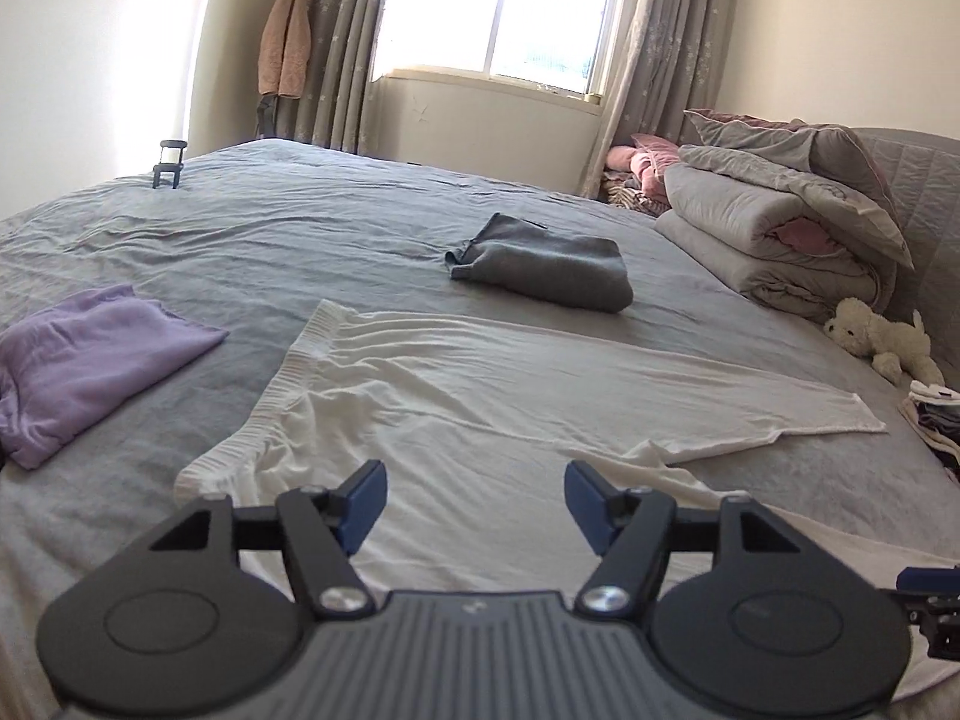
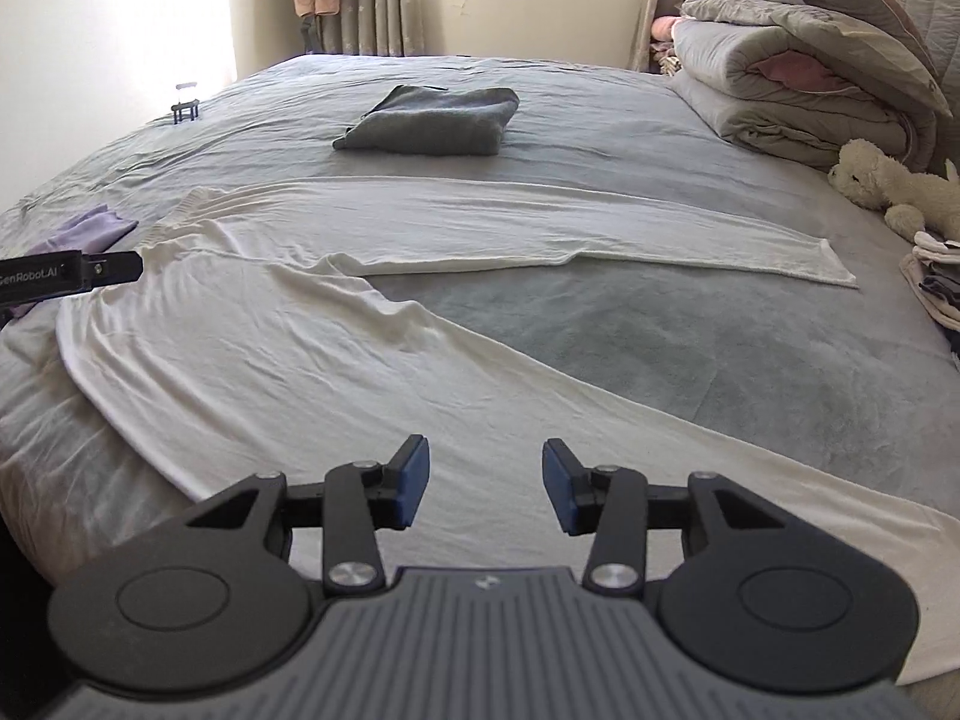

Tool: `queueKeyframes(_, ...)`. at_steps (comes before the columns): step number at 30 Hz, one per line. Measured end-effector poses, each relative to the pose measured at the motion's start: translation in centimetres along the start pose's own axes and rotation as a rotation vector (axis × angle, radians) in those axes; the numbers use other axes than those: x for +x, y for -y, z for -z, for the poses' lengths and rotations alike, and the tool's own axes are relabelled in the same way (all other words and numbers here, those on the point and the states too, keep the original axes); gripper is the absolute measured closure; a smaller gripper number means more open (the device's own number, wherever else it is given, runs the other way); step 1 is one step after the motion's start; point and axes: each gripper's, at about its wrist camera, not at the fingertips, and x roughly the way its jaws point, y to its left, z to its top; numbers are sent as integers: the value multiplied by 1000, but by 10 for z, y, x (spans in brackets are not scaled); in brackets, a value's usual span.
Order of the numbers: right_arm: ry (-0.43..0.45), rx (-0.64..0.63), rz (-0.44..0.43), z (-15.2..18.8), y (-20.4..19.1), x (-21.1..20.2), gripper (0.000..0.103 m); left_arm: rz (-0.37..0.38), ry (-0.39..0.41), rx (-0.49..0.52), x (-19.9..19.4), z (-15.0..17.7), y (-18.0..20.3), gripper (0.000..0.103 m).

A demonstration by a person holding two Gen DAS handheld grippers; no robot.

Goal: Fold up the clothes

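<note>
Left wrist view takes in the bed (image 1: pixel 300 204), its grey sheet carrying everything that matters. Across the middle lie the white trousers (image 1: pixel 456 396), spread flat with the ribbed waistband toward the left and the two legs splayed apart, one running toward the right edge of the bed, the other down past the camera. A bundled duvet (image 1: pixel 780 240) sits at the head end on the right. Beyond the trousers rests a grey garment (image 1: pixel 546 264), already folded into a compact block, and a lilac garment (image 1: pixel 90 360) lies left of the waistband, doubled over but looser.

Judging from that, the white trousers are the piece in hand, and they lie laid out but not folded: the legs have yet to be brought together. The next move probably calls for gripping one leg near hem and crotch and laying it over the other, keeping the thin fabric from bunching.

Both tools hover low over the near part of the trousers. The left gripper (image 1: pixel 474 501) has its jaws wide and empty; the right gripper (image 2: pixel 486 483) likewise stands parted, holding nothing.
</note>
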Motion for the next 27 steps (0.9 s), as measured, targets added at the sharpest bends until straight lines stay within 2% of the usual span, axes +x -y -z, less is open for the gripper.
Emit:
queueKeyframes(5,-1,62,82,10,5,20,57,-1,-43,31,22,21,1,30)
queueKeyframes(7,17,79,100,18,9,18,49,-4,-60,11,24,31,-6,29)
queueKeyframes(10,45,103,124,27,16,12,46,-4,-33,4,19,39,-12,29)
queueKeyframes(21,96,220,214,43,44,-10,43,-67,4,-98,5,34,-30,26)
queueKeyframes(27,112,246,197,32,42,-10,42,-40,30,-87,3,21,-23,25)
